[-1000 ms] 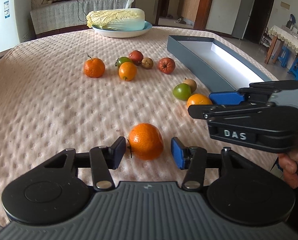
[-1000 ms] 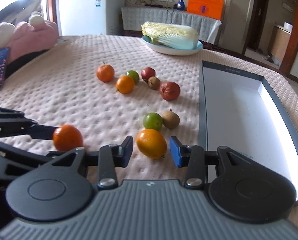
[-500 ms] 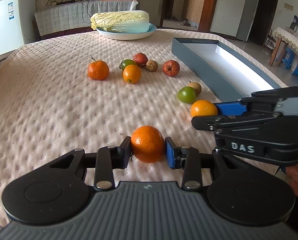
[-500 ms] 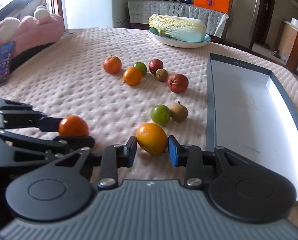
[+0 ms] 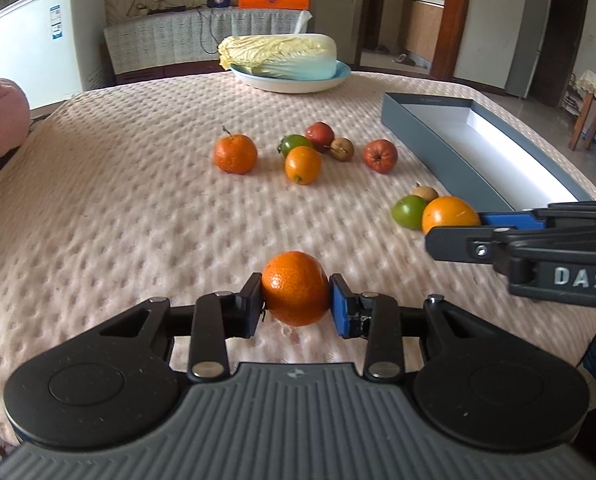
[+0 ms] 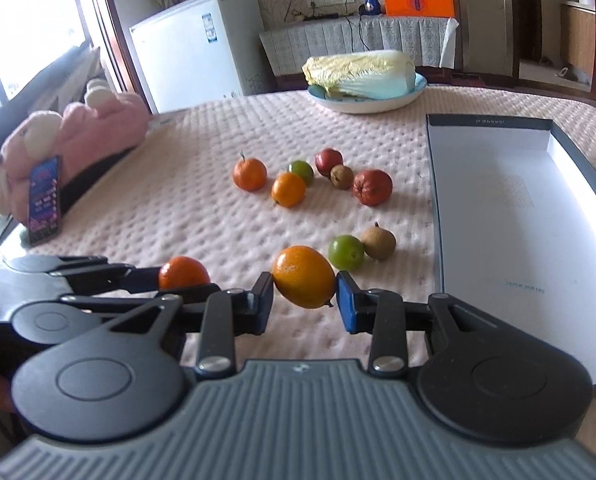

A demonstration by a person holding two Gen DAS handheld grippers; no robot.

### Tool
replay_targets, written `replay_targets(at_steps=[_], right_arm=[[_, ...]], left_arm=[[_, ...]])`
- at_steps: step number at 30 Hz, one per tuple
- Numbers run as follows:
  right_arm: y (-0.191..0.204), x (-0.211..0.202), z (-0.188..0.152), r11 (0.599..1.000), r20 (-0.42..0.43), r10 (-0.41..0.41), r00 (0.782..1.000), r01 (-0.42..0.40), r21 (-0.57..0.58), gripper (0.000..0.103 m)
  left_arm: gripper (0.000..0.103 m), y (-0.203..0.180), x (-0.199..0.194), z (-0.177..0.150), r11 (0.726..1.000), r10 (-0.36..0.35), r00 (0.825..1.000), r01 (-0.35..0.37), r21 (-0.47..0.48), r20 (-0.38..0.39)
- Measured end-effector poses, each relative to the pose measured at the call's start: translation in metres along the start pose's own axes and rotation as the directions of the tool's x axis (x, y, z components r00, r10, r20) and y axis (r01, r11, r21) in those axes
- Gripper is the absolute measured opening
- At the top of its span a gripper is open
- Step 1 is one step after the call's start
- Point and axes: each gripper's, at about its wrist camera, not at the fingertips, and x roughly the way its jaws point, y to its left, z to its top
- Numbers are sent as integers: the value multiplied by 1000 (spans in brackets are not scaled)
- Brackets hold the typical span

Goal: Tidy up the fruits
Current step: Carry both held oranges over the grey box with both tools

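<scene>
My left gripper jaws squeezing a bumpy orange, my right gripper jaws clamped on a smooth orange, gray box nearby

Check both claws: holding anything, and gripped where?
Left claw holds a bumpy tangerine, pads on its two sides at the widest part. Right claw holds a smooth orange the same way.

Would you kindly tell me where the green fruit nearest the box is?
In the right wrist view, the green fruit lies right of centre on the tablecloth, touching the brown fruit, left of the grey box.
</scene>
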Motion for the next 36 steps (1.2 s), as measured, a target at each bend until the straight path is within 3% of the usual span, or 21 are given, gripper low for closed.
replay_targets(at_steps=[8, 19, 36], right_arm=[[-4, -8, 4, 1000, 38, 10, 999, -11, 12, 37], [-9, -25, 9, 1000, 92, 18, 996, -18, 3, 37], [-26, -49, 13, 1000, 158, 3, 987, -6, 14, 37]], left_arm=[[40, 5, -5, 9, 998, 27, 999, -26, -52, 34], [40, -7, -8, 25, 997, 63, 996, -59, -52, 65], [40, -33, -2, 48, 998, 50, 994, -45, -46, 96]])
